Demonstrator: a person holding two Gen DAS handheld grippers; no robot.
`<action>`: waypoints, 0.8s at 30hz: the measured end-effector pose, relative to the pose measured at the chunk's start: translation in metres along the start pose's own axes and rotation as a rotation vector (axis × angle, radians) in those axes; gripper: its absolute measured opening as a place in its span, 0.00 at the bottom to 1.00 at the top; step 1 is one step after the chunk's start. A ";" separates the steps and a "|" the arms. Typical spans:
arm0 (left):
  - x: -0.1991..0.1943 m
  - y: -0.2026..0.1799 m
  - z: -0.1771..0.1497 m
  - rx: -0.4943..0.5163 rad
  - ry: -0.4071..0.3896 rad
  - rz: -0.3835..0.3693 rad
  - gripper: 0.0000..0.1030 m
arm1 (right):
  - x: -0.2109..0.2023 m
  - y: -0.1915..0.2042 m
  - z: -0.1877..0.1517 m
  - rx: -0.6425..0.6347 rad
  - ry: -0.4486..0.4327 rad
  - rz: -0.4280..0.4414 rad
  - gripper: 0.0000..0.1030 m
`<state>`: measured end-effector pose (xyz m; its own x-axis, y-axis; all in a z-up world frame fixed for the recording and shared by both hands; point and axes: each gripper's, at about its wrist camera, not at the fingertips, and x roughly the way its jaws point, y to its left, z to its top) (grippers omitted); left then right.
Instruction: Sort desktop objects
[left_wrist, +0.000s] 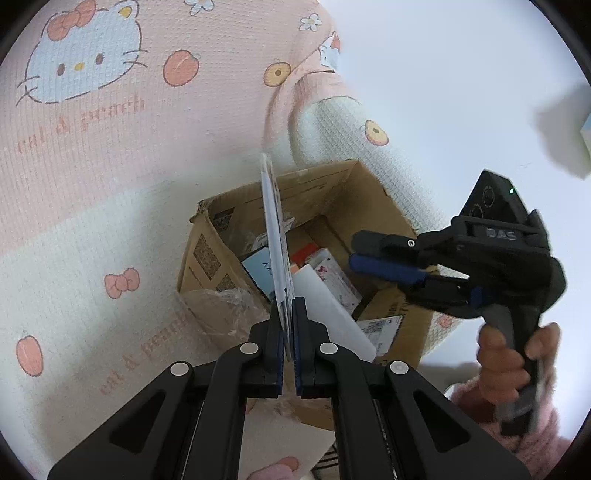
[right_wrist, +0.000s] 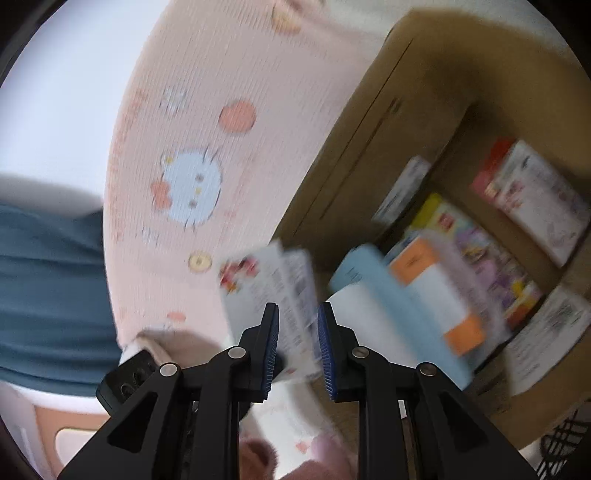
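Currently left gripper (left_wrist: 289, 332) clamps thin clear-sleeved flat card (left_wrist: 273, 236) by its lower edge: light, bendy, slippery. Right gripper (right_wrist: 297, 325) fingers apart over brown cardboard box (right_wrist: 354, 122).

left gripper (left_wrist: 289, 332) clamped tight, right gripper (right_wrist: 297, 325) parted, tilted downward
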<state>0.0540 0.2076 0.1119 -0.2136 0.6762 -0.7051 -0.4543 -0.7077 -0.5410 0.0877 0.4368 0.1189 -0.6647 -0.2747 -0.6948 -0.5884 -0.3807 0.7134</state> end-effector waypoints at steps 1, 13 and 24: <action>0.001 0.002 0.001 -0.005 -0.003 -0.006 0.04 | -0.005 -0.003 0.003 -0.006 -0.022 -0.030 0.18; -0.009 -0.010 0.015 -0.038 -0.060 -0.182 0.03 | 0.000 -0.023 0.000 0.034 -0.041 0.136 0.43; 0.013 -0.021 0.029 -0.187 -0.047 -0.397 0.03 | -0.016 -0.045 -0.004 0.122 -0.152 0.374 0.49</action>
<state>0.0356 0.2374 0.1271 -0.0953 0.9086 -0.4066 -0.3455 -0.4132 -0.8425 0.1267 0.4547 0.0973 -0.8976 -0.2374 -0.3715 -0.3383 -0.1694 0.9257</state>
